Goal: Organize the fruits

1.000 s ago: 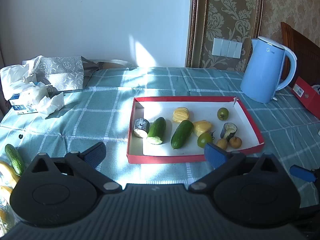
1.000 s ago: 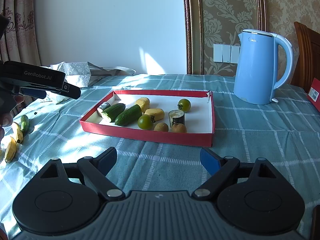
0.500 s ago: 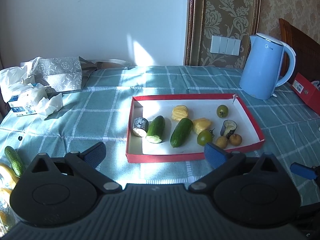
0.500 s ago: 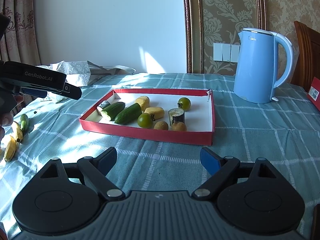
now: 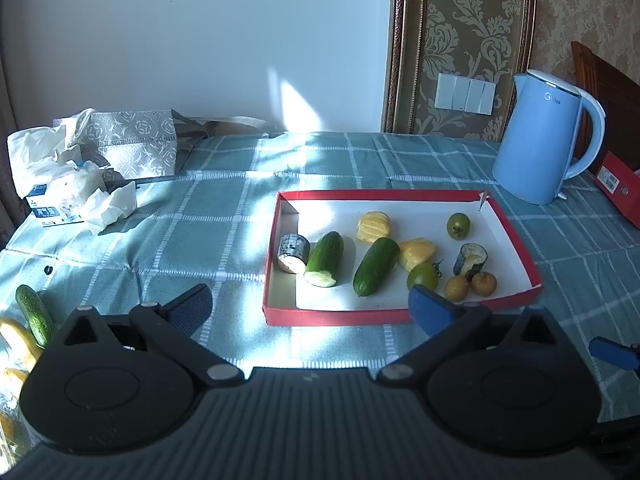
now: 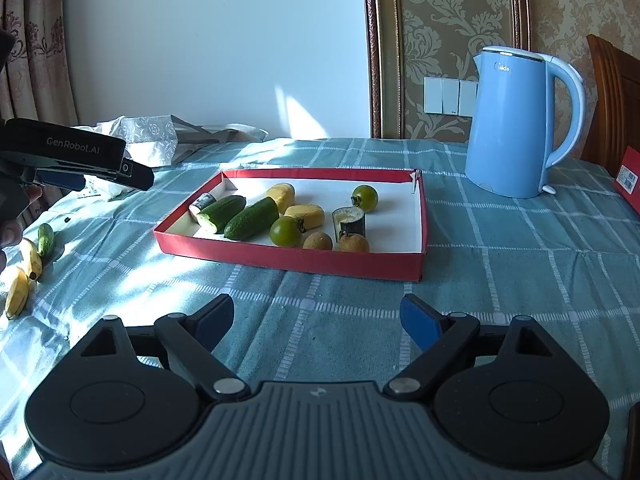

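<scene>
A red tray [image 5: 336, 317] with a white floor sits mid-table and holds two cucumber pieces [image 5: 376, 266], yellow fruit chunks [image 5: 416, 253], two green tomatoes [image 5: 423, 276], two small brown fruits [image 5: 484, 283] and two dark cut pieces [image 5: 293, 253]. The same red tray [image 6: 296, 258] shows in the right wrist view. My left gripper [image 5: 310, 310] is open and empty, just short of the tray's near edge. My right gripper [image 6: 318, 320] is open and empty over bare cloth in front of the tray. A loose cucumber [image 5: 34, 314] and bananas [image 6: 30, 258] lie at the left.
A blue kettle [image 5: 540, 136] stands at the back right beside a red box [image 5: 618, 184]. Tissue packs and crumpled paper [image 5: 80, 184] crowd the back left. The checked teal tablecloth [image 6: 520, 280] covers the table. A wooden chair [image 6: 612, 96] stands at the right.
</scene>
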A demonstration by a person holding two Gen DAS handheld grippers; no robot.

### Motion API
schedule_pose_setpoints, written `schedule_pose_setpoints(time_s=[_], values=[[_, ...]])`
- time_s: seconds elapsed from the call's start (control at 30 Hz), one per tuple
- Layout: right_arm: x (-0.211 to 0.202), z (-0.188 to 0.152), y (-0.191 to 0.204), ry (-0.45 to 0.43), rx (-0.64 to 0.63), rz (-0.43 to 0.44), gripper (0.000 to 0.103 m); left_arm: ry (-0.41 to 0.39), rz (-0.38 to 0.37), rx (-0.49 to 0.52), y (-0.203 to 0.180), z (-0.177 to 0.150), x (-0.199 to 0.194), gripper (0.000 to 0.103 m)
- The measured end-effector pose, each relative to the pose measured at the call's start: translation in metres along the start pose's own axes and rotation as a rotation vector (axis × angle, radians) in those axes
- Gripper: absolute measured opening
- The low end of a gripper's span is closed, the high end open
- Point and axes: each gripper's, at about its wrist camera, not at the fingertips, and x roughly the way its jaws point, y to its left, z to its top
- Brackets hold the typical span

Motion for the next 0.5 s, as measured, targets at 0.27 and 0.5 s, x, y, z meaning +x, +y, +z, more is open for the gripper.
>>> schedule_pose_setpoints(time_s=[0.27, 0.5], values=[[0.0, 0.0001, -0.0006, -0.001, -0.001, 0.001, 0.091, 0.016, -0.018, 0.013, -0.0047, -0.0012, 0.002, 0.103], [-0.0004, -0.0002, -0.0016, 0.0, 0.0, -0.002, 0.091, 0.02, -0.024, 0.006, -0.0037, -0.0017, 0.002, 0.103]])
